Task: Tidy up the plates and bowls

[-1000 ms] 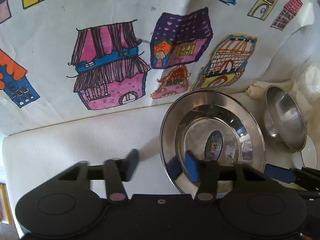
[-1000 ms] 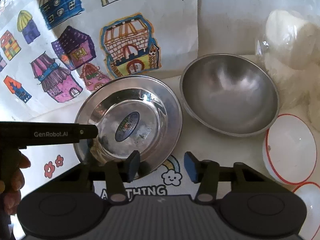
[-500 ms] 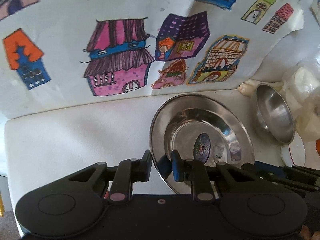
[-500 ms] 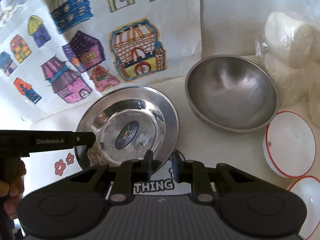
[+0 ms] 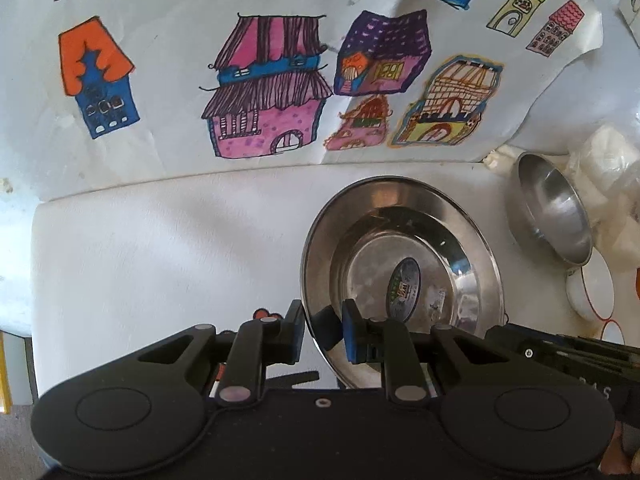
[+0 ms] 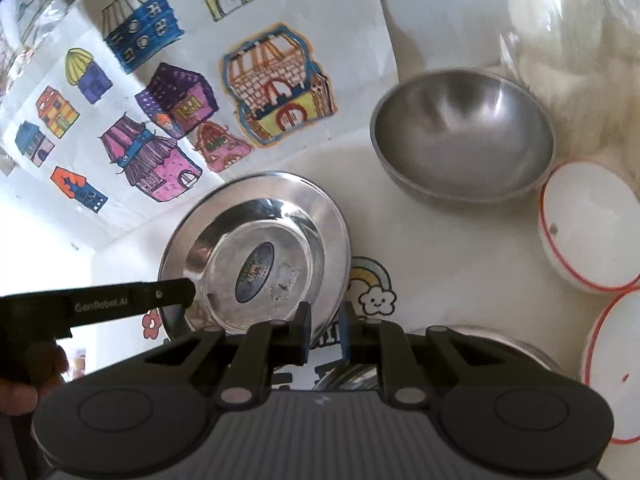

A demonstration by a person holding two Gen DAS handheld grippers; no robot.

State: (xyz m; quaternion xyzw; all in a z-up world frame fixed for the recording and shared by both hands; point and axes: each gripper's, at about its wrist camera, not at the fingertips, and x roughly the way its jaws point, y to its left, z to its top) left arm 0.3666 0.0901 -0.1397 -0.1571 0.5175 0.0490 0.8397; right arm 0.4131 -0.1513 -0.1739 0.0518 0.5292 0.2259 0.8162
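Note:
A shiny steel plate (image 5: 404,276) with an oval sticker at its centre is held up off the white table. My left gripper (image 5: 322,330) is shut on its near left rim. My right gripper (image 6: 323,332) is shut on the plate's (image 6: 256,256) near right rim. A deep steel bowl (image 6: 464,144) stands behind and to the right; it also shows in the left wrist view (image 5: 554,208). Two white bowls with red rims (image 6: 588,224) (image 6: 616,364) lie at the right. Another steel dish (image 6: 472,344) lies partly hidden under my right gripper.
A wall sheet with coloured house drawings (image 5: 264,88) stands behind the table. Clear bags with white contents (image 6: 560,32) sit at the back right. The table cover has a rainbow cloud print (image 6: 372,288) and red flowers (image 6: 151,322).
Both grippers closed from open onto the plate's rim. The plate has since risen off the table, uncovering the rainbow print and the steel dish under my right gripper.

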